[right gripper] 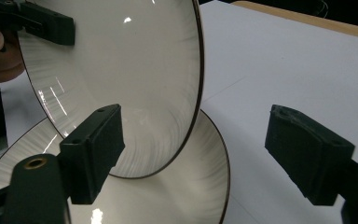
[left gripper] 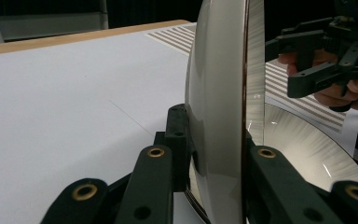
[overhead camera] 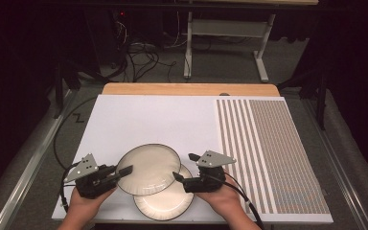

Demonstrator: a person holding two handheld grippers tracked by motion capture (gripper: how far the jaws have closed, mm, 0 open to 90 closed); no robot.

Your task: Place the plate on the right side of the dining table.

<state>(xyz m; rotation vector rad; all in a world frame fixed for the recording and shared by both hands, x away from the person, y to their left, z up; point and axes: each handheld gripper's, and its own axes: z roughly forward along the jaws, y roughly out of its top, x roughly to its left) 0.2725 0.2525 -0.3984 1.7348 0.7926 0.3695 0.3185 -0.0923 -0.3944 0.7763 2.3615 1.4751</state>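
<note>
Holding the upper plate (overhead camera: 149, 168) by its left rim, our left gripper (overhead camera: 123, 171) has its jaws clamped tight on the edge — in the left gripper view the rim (left gripper: 223, 116) runs edge-on between the two black jaws, pads pressed to both faces. We see this plate lifted and tilted, its right part overlapping a second plate (overhead camera: 165, 201) that lies flat on the white mat (overhead camera: 139, 120) near the front edge of the table.

Our right gripper (overhead camera: 184, 167) sits just beside the right rim of the upper plate, jaws standing well apart and gripping nothing. In the right gripper view one pad (right gripper: 93, 149) is in front of the raised plate's (right gripper: 121, 70) face, the other pad (right gripper: 307, 154) out over bare mat; the plate's dark rim falls in the gap between them — no pad touches it that we can tell. The lower plate (right gripper: 177, 186) shows beneath, cream with a dark edge line.

Both plates are at the near middle of the mat, between the two hands. A striped panel (overhead camera: 268, 153) covers the mat's right side, well apart from the plates. Bare wood of the table (overhead camera: 191, 89) shows at the far edge.
</note>
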